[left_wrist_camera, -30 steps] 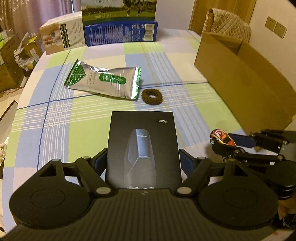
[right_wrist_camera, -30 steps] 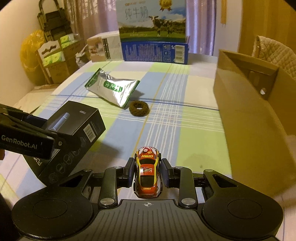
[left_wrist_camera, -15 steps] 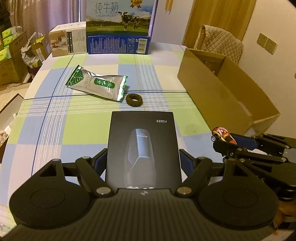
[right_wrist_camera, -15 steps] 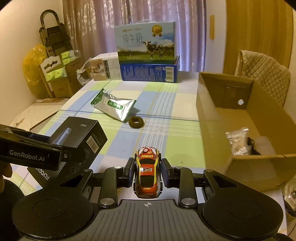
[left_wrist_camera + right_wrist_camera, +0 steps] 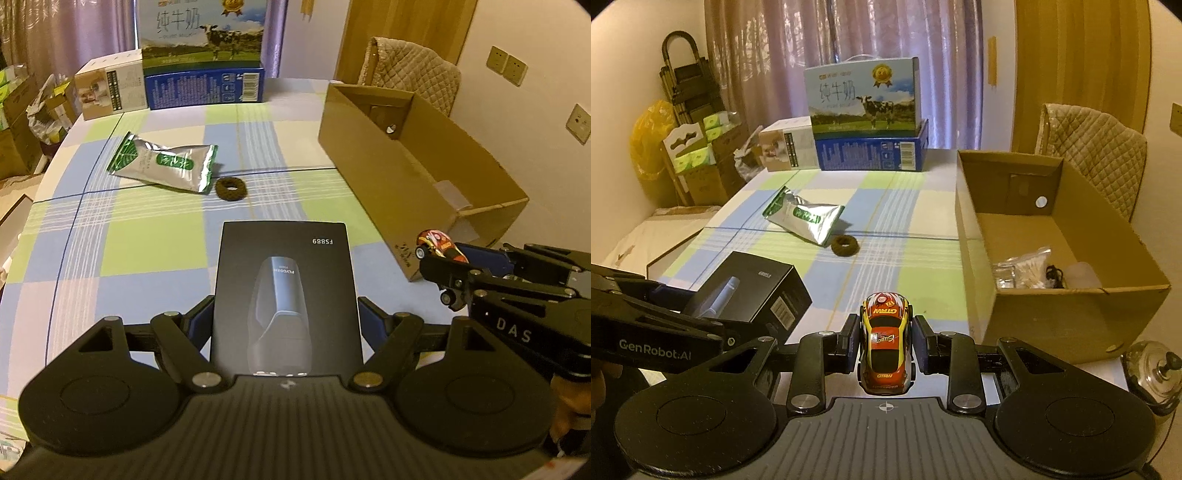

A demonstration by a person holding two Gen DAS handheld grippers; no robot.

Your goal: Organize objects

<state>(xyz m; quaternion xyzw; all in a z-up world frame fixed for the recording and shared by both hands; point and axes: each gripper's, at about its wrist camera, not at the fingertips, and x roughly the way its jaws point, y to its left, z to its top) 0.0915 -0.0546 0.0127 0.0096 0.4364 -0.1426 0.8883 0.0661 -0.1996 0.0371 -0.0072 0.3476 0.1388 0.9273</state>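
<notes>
Black box marked FS889 clamped flat; red-yellow toy car clamped level; foil pouch and brown ring lie adjacent.

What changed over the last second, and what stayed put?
Both tongs rose and drew back from the table: the cardboard box now shows its inside, with a bag of small white items. The left tongs kept the black box clamped; the right tongs kept the toy car. Nothing was let go. The foil pouch and brown ring lie unmoved.
</notes>
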